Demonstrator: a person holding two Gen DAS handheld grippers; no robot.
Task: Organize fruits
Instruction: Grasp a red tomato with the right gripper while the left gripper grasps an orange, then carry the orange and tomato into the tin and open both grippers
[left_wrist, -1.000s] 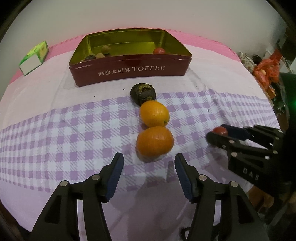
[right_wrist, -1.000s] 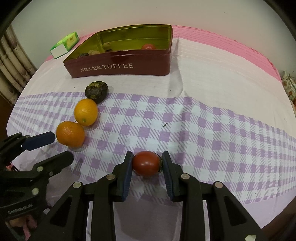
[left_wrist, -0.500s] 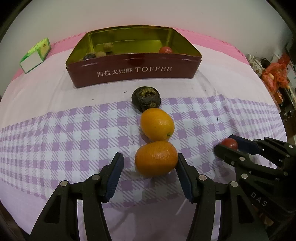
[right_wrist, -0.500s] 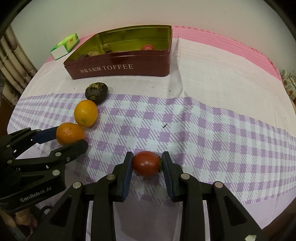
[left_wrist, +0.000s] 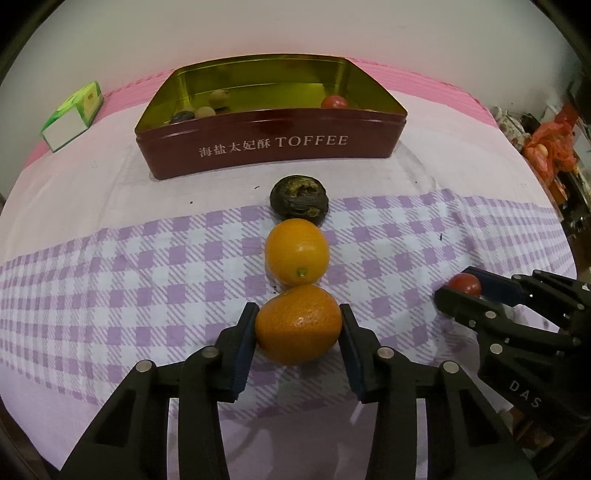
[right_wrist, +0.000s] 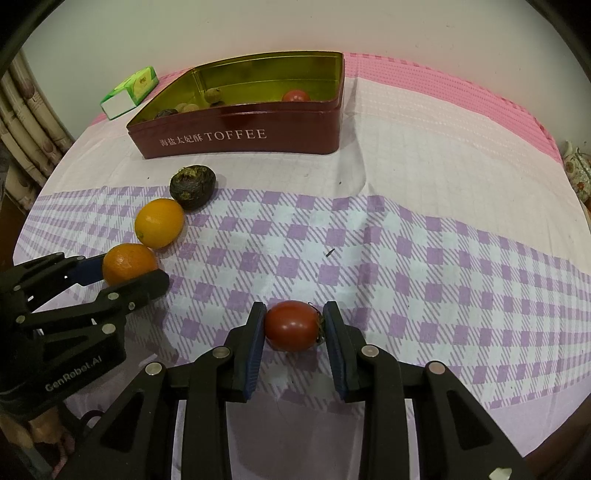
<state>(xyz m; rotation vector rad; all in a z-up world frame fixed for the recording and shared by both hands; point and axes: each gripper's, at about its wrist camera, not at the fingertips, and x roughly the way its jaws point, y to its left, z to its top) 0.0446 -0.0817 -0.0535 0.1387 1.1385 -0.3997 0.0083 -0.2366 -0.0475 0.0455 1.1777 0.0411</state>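
Observation:
My left gripper (left_wrist: 298, 326) is shut on the near orange (left_wrist: 297, 325), which rests on the checked cloth. A second orange (left_wrist: 297, 252) touches it just beyond, then a dark wrinkled fruit (left_wrist: 299, 199). My right gripper (right_wrist: 294, 325) is shut on a red tomato (right_wrist: 291, 325) low over the cloth; it also shows in the left wrist view (left_wrist: 464, 284). The red TOFFEE tin (left_wrist: 273, 146) stands at the back, holding a tomato (left_wrist: 333, 102) and several small fruits (left_wrist: 218, 98). In the right wrist view the left gripper (right_wrist: 122, 273) holds the orange (right_wrist: 129, 264) at the left.
A green and white carton (left_wrist: 70, 116) lies left of the tin. An orange bag and clutter (left_wrist: 550, 147) sit beyond the table's right edge. A curtain (right_wrist: 22, 122) hangs at the left. The table's front edge is close below both grippers.
My left gripper moved forward around the near orange and closed on it. The right gripper stayed shut on the tomato in place.

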